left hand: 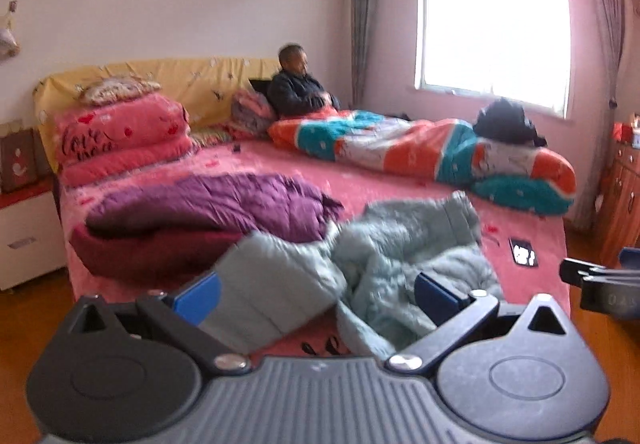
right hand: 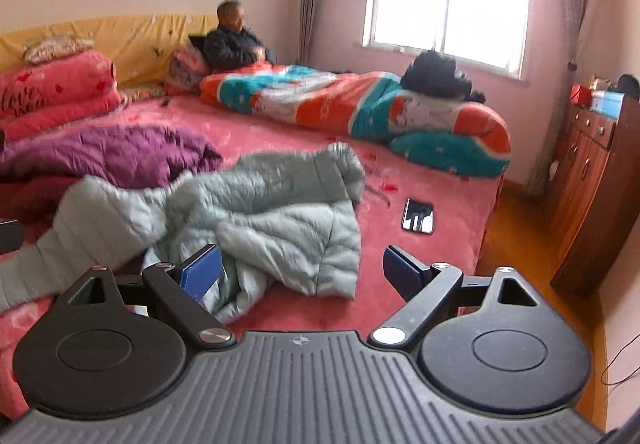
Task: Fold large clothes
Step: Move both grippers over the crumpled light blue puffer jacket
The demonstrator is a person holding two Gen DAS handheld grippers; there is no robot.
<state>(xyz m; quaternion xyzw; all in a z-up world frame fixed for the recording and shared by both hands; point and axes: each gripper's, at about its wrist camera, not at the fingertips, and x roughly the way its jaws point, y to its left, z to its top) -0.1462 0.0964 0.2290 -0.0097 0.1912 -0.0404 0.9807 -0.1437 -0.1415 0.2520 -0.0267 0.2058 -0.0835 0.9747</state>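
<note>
A pale grey-green quilted down jacket (left hand: 400, 256) lies crumpled on the pink bed sheet (left hand: 380, 188), near the foot edge. It also shows in the right wrist view (right hand: 256, 212). My left gripper (left hand: 316, 296) is open, its blue pads either side of the jacket's near sleeve and hem, just above the cloth. My right gripper (right hand: 302, 272) is open above the jacket's lower right edge, holding nothing. The right gripper's tip shows at the right edge of the left wrist view (left hand: 600, 280).
A purple and maroon coat (left hand: 208, 216) lies left of the jacket. A phone (right hand: 418, 215) lies on the sheet to the right. A person (left hand: 298, 84) sits at the headboard under a colourful quilt (left hand: 420, 152). Folded pink blankets (left hand: 120, 136) are stacked far left. A wooden cabinet (right hand: 592, 180) stands right.
</note>
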